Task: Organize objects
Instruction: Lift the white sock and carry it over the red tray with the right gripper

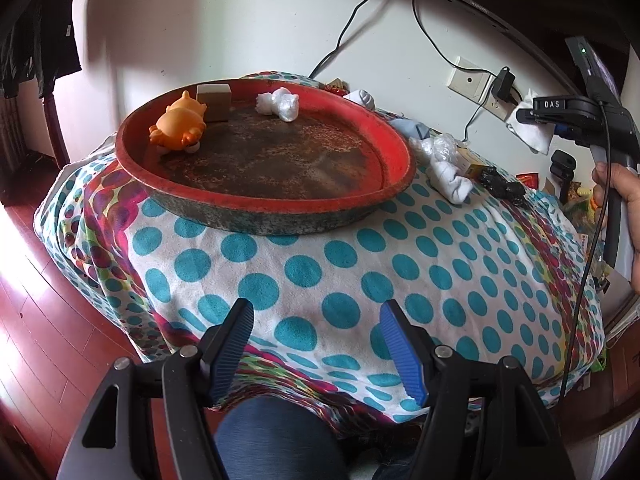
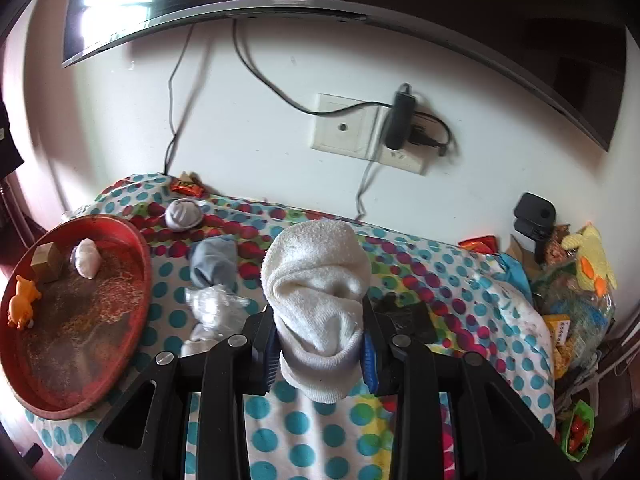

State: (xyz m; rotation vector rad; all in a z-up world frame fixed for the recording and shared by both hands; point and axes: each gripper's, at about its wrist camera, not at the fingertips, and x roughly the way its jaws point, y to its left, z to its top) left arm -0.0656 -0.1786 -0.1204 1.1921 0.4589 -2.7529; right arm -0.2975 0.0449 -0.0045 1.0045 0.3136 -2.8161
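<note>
A round red tray (image 1: 396, 148) sits on the dotted cloth. In it are an orange toy (image 1: 180, 126), a tan block (image 1: 215, 101) and a white bundle (image 1: 280, 103). The tray also shows in the right wrist view (image 2: 142, 276) at the left. My left gripper (image 1: 316, 344) is open and empty over the cloth, near the front edge. My right gripper (image 2: 320, 344) is shut on a rolled white sock (image 2: 320, 280) and holds it above the cloth, right of the tray.
A grey sock ball (image 2: 183, 214), a blue-grey sock (image 2: 214, 264) and a plastic-wrapped bundle (image 2: 214, 304) lie between tray and right gripper. A black object (image 2: 408, 312) lies behind the held sock. Snack packs and a yellow knitted toy (image 2: 592, 256) crowd the right end. Wall sockets (image 2: 360, 132) and cables are behind.
</note>
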